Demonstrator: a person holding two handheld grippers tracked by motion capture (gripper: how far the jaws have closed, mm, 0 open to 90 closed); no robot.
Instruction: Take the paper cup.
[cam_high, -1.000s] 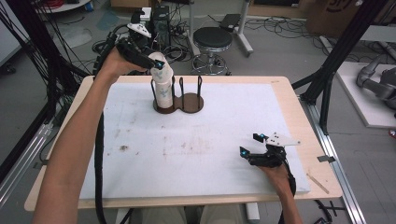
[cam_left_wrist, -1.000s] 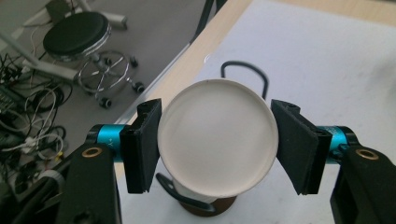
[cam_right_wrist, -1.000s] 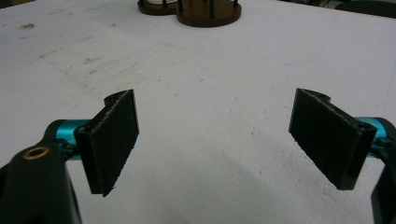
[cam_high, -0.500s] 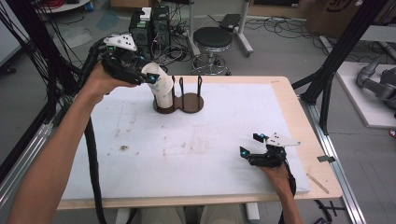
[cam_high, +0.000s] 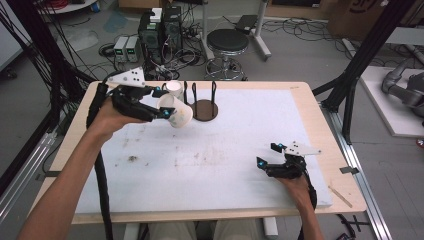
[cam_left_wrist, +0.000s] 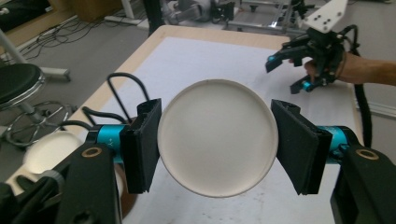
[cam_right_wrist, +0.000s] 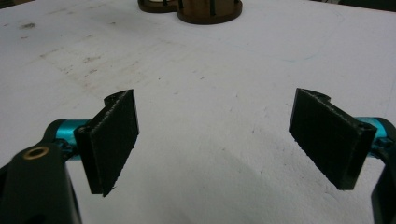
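A white paper cup (cam_high: 178, 114) lies tilted on its side in the air over the table's back left, and my left gripper (cam_high: 162, 104) is shut on it. In the left gripper view the cup's round base (cam_left_wrist: 217, 137) faces the camera, and both black pads (cam_left_wrist: 142, 144) press its sides. Just behind it, another white cup (cam_high: 174, 88) stands in a brown holder (cam_high: 205, 110) with black wire posts. My right gripper (cam_high: 267, 155) rests low on the white mat at the front right. It stands open, with bare mat between its pads (cam_right_wrist: 114, 140).
The white mat (cam_high: 215, 155) covers most of the wooden table (cam_high: 300, 87). Beyond the far edge stand a black stool (cam_high: 227, 42), computer boxes (cam_high: 159, 30) and loose cables. Black frame posts (cam_high: 367, 55) rise at both sides.
My left gripper has carried the cup off the holder, leftward and down toward the near side, and tipped it onto its side. The right gripper has not moved.
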